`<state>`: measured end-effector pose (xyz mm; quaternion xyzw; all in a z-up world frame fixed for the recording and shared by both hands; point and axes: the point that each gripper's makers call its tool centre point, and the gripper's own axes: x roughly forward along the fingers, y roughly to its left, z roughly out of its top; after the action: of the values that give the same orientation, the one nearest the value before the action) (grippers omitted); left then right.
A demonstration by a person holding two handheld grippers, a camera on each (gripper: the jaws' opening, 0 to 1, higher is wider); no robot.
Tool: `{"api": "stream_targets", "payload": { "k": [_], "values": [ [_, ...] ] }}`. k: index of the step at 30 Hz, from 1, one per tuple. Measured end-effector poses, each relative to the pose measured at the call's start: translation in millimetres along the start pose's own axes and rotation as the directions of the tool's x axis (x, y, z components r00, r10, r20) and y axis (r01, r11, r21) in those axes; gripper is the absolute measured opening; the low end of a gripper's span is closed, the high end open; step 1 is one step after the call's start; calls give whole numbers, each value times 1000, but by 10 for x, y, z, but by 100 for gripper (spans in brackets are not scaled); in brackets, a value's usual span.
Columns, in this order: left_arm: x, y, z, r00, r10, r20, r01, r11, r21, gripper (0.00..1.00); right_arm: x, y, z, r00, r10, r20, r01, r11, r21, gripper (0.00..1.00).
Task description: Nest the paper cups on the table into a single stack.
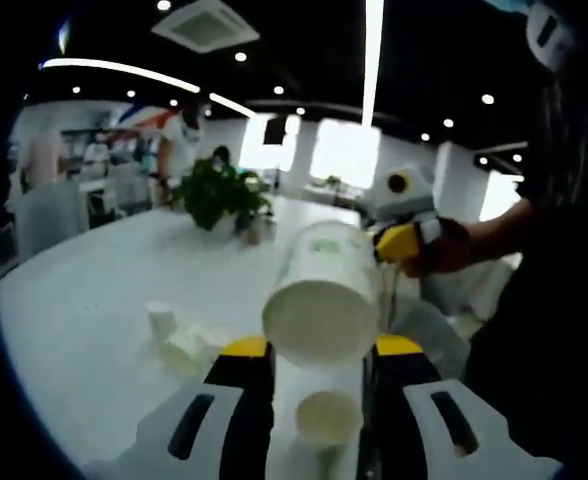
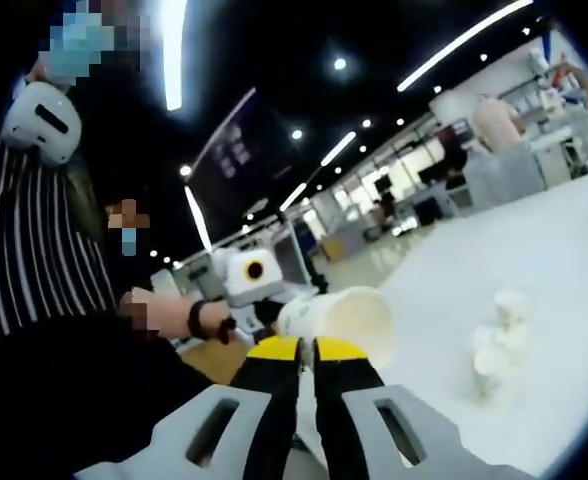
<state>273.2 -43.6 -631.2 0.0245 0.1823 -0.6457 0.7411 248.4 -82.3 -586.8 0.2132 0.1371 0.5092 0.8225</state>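
Nearest in the left gripper view, my left tongs stand wide apart with nothing pinched; between their jaws a paper cup sits upright on the white desk, mouth up; just above it a second cup hangs tilted, its base turned toward me, carried by the other tongs coming in from the right. In the right gripper view, my right tongs are drawn narrow, their yellow tips almost together on the rim of that same carried cup, whose open mouth faces the lens; I take them as gripping its wall.

I judge the task to be partway; the carried cup is lined up above the standing one but not yet seated in it; whether either is already several cups nested I cannot tell. Further left on the desk lie more loose cups, one small and upright, others tumbled together; the right gripper view shows a similar cluster well apart from the tongs; these are left to gather.

The desk is a broad, pale, glossy sheet; a potted plant stands beyond the cups; farther off are chairs, bright windows, strip lights on a dark ceiling, and people.
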Motion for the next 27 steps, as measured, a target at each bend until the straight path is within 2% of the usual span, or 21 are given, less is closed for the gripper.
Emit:
{"api": "stream_targets", "payload": {
  "k": [6, 12, 16, 24, 27],
  "values": [
    [-16, 39, 11, 1000, 26, 11, -27, 999, 22, 30, 18, 83, 9, 999, 42, 4, -42, 998, 38, 0],
    [-30, 59, -10, 999, 44, 20, -44, 998, 35, 31, 51, 99, -4, 999, 43, 1, -43, 998, 38, 0],
    [-44, 73, -10, 997, 64, 34, -65, 997, 36, 33, 57, 77, -10, 1000, 22, -6, -22, 1000, 14, 0],
    [-117, 160, -73, 990, 137, 47, -138, 990, 36, 42, 13, -44, 31, 1000, -23, 10, 22, 1000, 19, 0],
    [-147, 215, -133, 987, 159, 37, -159, 987, -1, 48, 0, -91, 34, 999, -37, 6, 37, 999, 26, 0]
  ]
}}
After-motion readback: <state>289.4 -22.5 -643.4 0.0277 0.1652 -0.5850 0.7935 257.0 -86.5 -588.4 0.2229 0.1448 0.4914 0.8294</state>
